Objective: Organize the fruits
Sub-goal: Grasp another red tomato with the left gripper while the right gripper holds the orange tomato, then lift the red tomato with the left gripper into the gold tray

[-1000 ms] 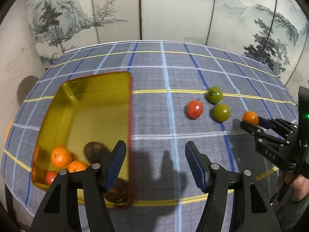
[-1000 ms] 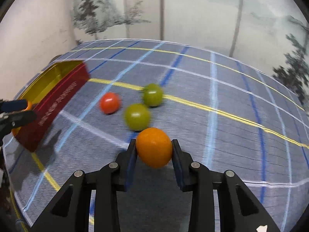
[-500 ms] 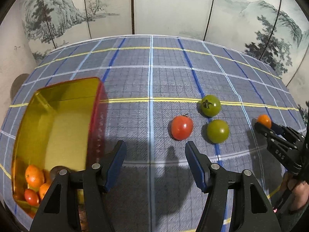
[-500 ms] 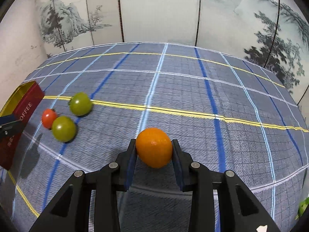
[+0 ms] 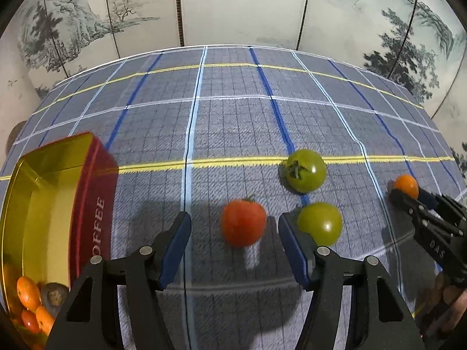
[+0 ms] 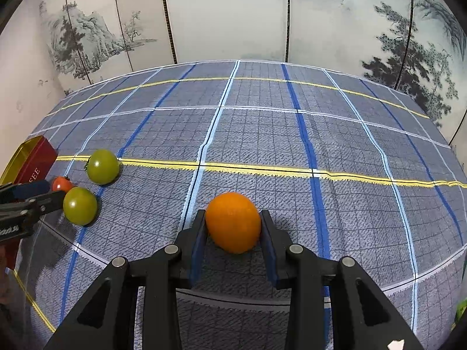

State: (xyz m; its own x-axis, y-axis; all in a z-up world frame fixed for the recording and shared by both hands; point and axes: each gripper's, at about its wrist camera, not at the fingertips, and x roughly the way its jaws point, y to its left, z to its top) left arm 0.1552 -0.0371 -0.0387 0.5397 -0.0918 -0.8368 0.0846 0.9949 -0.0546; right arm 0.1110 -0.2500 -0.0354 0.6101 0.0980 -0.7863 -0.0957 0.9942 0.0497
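Your left gripper (image 5: pixel 233 234) had just narrowed, empty, with the red tomato (image 5: pixel 243 222) dead ahead between its jaws, while your right gripper (image 6: pixel 232 234) clamped 1 orange (image 6: pixel 232 221).

Loose on the plaid cloth: red tomato (image 5: pixel 243 226), two green tomatoes (image 5: pixel 306 170) (image 5: pixel 320 222). Orange (image 6: pixel 233 221) gripped aloft. Oranges (image 5: pixel 27 293) fill the red coffee tin (image 5: pixel 93 204).
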